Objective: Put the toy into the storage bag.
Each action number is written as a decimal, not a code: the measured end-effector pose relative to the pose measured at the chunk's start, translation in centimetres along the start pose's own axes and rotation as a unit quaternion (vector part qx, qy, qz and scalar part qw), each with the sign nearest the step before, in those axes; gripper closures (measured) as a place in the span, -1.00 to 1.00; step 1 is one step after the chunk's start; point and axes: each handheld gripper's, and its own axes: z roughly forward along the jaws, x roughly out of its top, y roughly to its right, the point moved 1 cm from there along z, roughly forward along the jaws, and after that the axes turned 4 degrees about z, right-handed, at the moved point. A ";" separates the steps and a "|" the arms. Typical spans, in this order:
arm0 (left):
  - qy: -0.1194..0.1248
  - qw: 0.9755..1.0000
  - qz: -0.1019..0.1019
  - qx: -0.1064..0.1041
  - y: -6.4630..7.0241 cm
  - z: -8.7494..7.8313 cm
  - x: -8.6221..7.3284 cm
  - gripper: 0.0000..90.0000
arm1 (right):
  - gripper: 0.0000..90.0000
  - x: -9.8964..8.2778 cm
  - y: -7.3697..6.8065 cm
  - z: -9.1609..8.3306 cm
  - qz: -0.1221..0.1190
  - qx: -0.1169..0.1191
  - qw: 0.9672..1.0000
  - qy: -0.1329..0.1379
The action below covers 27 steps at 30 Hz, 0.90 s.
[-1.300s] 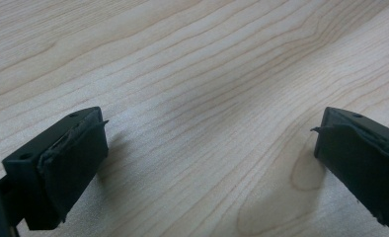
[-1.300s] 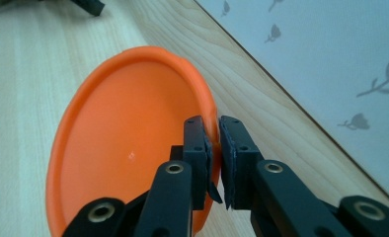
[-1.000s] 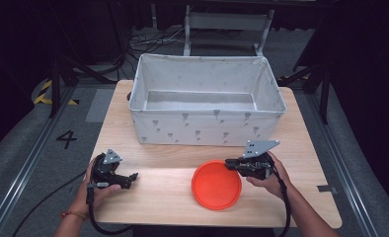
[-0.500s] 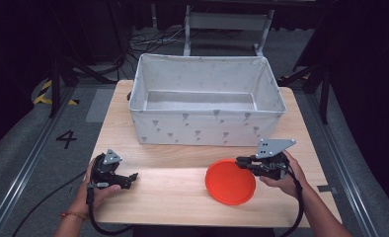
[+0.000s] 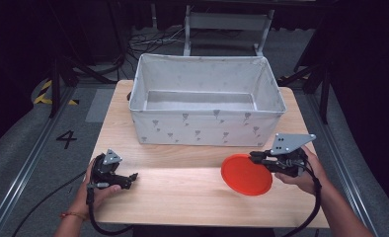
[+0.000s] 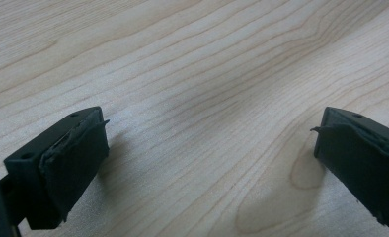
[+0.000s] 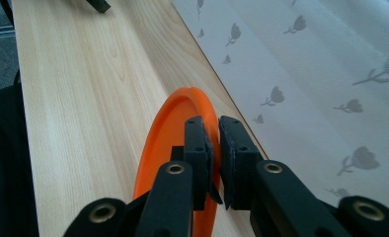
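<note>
Pinching the rim of the orange plate point(image 5: 246, 175), the right gripper point(image 5: 257, 159) holds it above the table point(image 5: 182, 197), short of the fabric bin point(image 5: 207, 131); left gripper point(image 5: 131, 177) rests spread, empty.

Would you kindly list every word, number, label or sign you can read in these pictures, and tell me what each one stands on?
"4": a dark numeral on the grey floor left of the table.
Yellow-and-black hazard stripes, no text, on the floor farther back.
The fabric bin carries a small flower print, no lettering.
The orange plate shows no text.
</note>
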 end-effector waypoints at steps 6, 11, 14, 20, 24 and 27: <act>0.000 1.000 -0.001 0.001 0.0 0.0 0.0 -0.99 | 0.84 0.8 0.4 -1.8 -0.011 -0.002 1.000 0.002; 0.000 1.000 0.000 0.000 0.0 0.0 0.0 -0.99 | 0.85 2.1 0.8 -3.9 -0.021 -0.004 1.000 0.008; 0.000 1.000 -0.001 0.001 0.0 0.0 0.0 -0.99 | 0.84 2.9 1.1 -4.9 -0.024 0.001 1.000 0.011; 0.000 1.000 -0.001 0.001 0.0 0.0 0.0 -0.99 | 0.85 4.4 1.6 -6.5 -0.040 -0.002 0.999 0.001; 0.000 1.000 -0.001 0.001 0.0 0.0 0.0 -0.99 | 0.85 5.5 2.0 -7.6 -0.050 0.002 0.999 -0.004; 0.001 1.000 0.000 0.003 0.0 0.0 0.0 -0.99 | 0.85 6.4 2.3 -8.4 -0.059 -0.003 0.998 -0.005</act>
